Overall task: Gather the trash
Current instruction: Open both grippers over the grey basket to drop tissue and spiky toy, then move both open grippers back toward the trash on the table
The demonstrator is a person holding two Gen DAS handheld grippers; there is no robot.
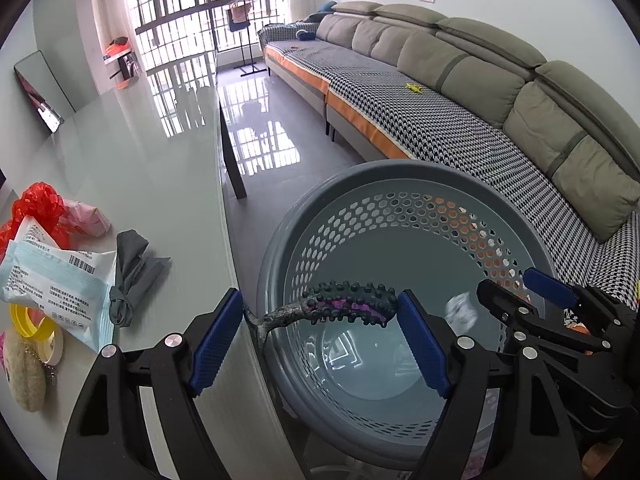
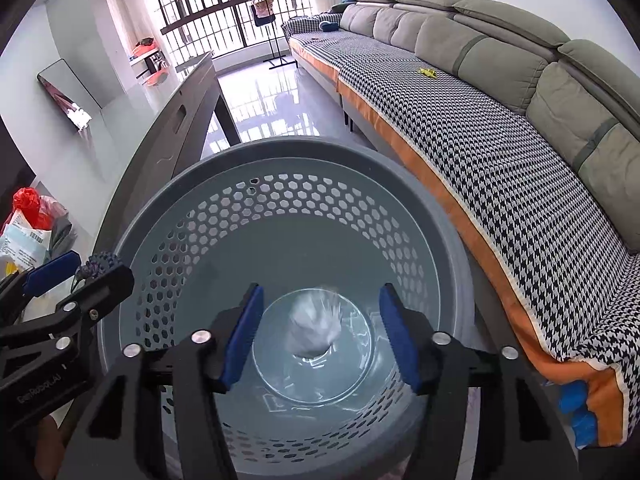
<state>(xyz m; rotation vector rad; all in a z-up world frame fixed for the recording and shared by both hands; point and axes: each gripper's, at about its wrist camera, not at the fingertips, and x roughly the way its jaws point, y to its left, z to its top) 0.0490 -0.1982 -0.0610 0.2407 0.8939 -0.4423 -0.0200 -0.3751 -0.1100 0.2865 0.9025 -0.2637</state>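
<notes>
A grey-blue perforated basket (image 1: pixel 360 172) (image 2: pixel 280 148) stands on the floor beside the table edge. My left gripper (image 1: pixel 320 300) holds a dark spiky, purple-streaked tentacle-shaped piece (image 1: pixel 352 300) lengthwise between its blue pads, over the basket's opening. In the right wrist view that gripper (image 2: pixel 80 274) sits at the left with the spiky piece (image 2: pixel 102 262) at its tips. My right gripper (image 2: pixel 320 296) (image 1: pixel 516 286) stands open above the basket with nothing between its pads. A blurred white crumpled wad (image 2: pixel 316 328) (image 1: pixel 462 312) is below it, inside the basket.
The glass-topped table (image 1: pixel 160 200) at left carries a red plastic bag (image 1: pixel 38 204), a white-and-blue wrapper (image 1: pixel 52 276), a knotted grey cloth (image 1: pixel 132 272), a yellow ring (image 1: pixel 30 322) and a beige puff (image 1: pixel 26 376). A long sofa (image 1: pixel 480 120) runs along the right.
</notes>
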